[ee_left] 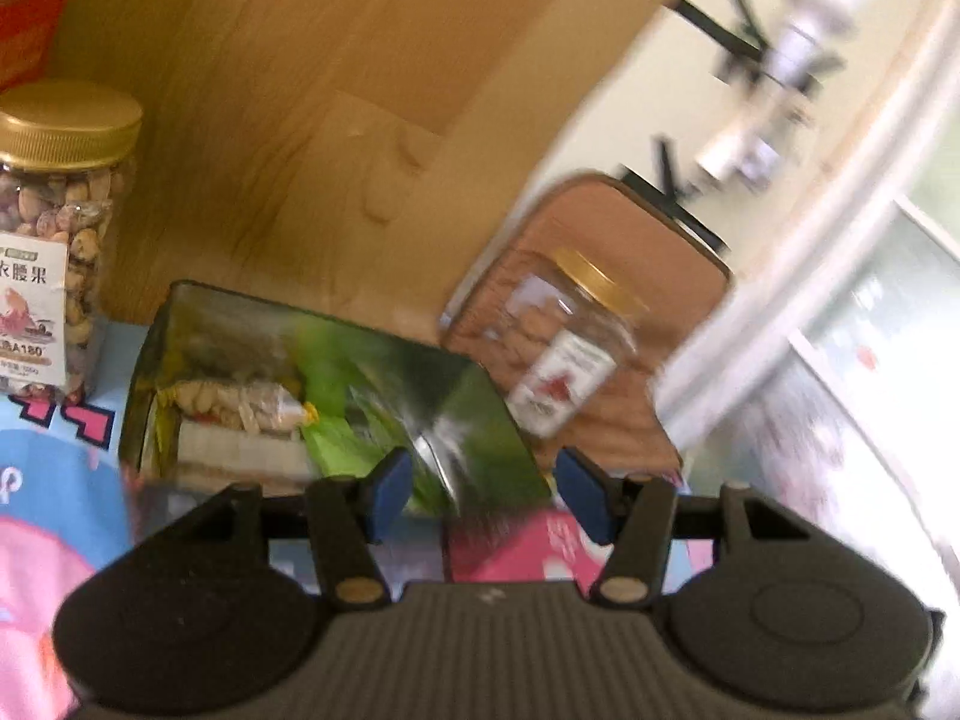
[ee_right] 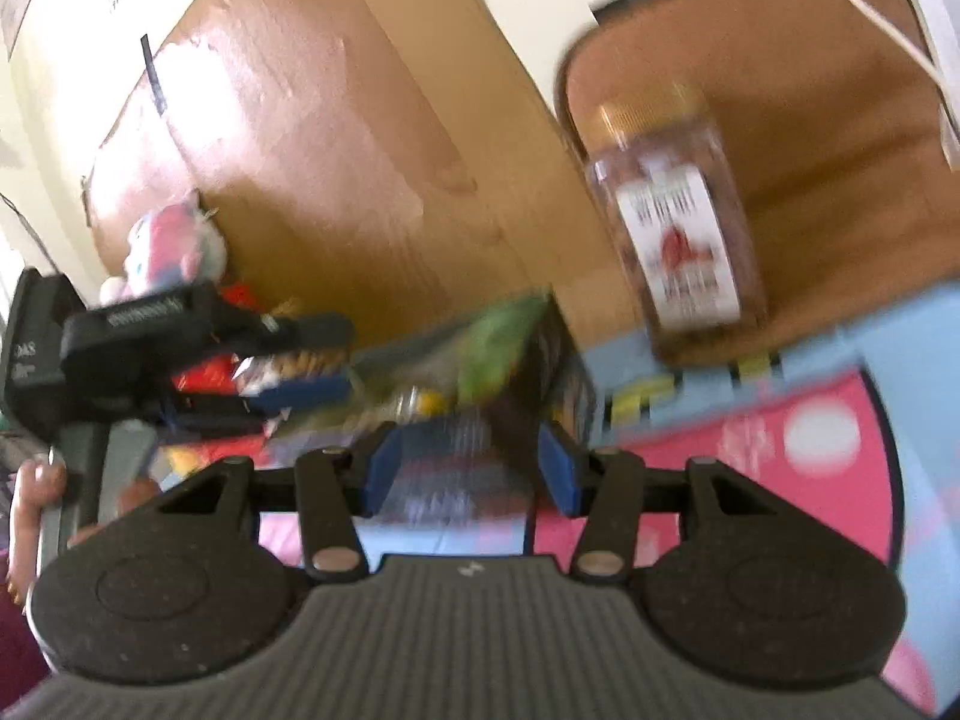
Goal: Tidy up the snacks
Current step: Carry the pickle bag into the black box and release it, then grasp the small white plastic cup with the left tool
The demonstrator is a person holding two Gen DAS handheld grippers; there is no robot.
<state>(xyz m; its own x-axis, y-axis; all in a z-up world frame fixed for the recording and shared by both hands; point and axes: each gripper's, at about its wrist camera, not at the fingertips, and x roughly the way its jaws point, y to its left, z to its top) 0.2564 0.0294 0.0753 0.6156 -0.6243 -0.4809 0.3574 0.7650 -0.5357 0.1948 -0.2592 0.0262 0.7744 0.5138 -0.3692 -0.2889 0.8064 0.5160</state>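
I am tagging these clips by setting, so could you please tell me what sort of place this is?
Probably a room at home, with play on the floor: a colourful cartoon mat underfoot, a large cardboard box, jars of nuts and an open tin of snack packets.

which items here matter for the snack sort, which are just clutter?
Job:
open tin with snack packets
green packet inside it
nut jar beside tin
second jar on brown cushion

Clutter:
cardboard box
plush toy
patterned mat

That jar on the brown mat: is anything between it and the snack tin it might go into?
Nothing visible. The jar stands just beside the open tin, with bare brown mat around it.
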